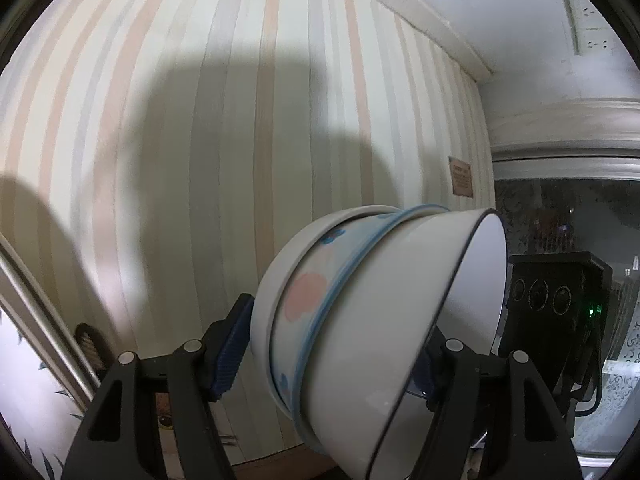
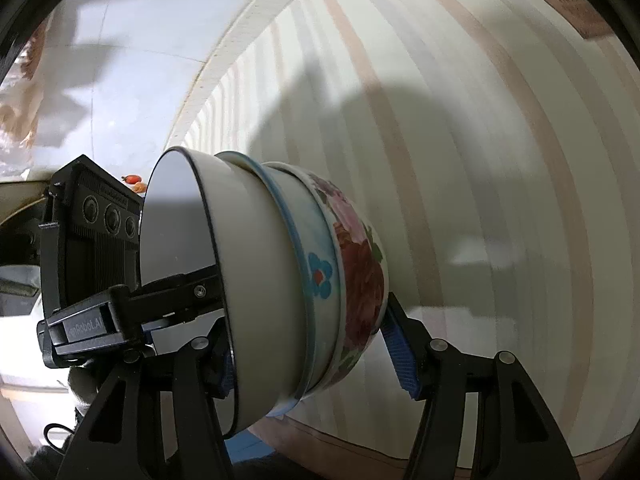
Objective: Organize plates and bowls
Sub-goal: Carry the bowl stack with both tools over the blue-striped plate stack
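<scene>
A nested stack of three bowls (image 1: 360,320) hangs tilted on its side in the air, held from both sides. The inner one is white with a dark rim (image 1: 476,280), the middle has a blue rim and pink spots, the outer is flowered (image 2: 360,276). My left gripper (image 1: 332,348) is shut across the stack, blue pads (image 1: 228,356) against the outer bowl. My right gripper (image 2: 312,356) is shut across the same stack (image 2: 280,280) from the opposite side. The left gripper's body (image 2: 100,320) shows in the right wrist view reaching into the bowl's mouth.
A striped cream and peach wall (image 1: 240,120) fills the background close behind the bowls. The other gripper's black camera housing (image 1: 556,300) faces me. A small brown plaque (image 1: 462,180) hangs on the wall. A wooden edge (image 2: 360,448) runs below.
</scene>
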A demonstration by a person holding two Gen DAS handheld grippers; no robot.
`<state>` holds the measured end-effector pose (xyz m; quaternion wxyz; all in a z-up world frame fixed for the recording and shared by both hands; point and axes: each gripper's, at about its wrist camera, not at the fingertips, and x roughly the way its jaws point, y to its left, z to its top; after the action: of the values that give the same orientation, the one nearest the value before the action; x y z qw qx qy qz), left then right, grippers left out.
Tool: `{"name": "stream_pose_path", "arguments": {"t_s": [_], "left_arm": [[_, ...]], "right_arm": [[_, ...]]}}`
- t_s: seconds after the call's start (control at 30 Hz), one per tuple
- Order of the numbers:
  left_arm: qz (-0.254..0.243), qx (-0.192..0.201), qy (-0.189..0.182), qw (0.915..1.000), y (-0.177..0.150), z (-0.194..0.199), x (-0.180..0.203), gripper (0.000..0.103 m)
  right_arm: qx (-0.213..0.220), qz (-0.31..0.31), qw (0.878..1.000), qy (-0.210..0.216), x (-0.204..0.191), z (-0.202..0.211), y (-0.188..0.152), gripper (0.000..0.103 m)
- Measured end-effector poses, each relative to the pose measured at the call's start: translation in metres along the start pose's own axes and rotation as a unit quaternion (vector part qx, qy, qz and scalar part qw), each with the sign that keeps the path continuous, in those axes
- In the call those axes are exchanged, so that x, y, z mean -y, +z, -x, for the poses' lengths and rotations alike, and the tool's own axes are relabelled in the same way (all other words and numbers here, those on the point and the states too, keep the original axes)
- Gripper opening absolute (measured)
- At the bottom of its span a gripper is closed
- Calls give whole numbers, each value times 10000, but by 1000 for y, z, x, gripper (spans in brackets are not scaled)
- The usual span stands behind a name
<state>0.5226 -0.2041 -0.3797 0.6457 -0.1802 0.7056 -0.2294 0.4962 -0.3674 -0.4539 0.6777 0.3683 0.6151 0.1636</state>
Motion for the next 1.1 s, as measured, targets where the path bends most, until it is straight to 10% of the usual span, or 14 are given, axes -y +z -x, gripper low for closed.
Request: {"name": "stream_pose_path", "arguments": {"t_s": [0.47,1.1], "left_arm": [[236,581,2,9980,-15,80,-23,67],[875,1082,238,9900,-74,170,-158,67]], "right_arm": [[-151,723,9973,31,-71,5,4,63],[-831,1286,9878,276,-185,-107,-55,63]]}}
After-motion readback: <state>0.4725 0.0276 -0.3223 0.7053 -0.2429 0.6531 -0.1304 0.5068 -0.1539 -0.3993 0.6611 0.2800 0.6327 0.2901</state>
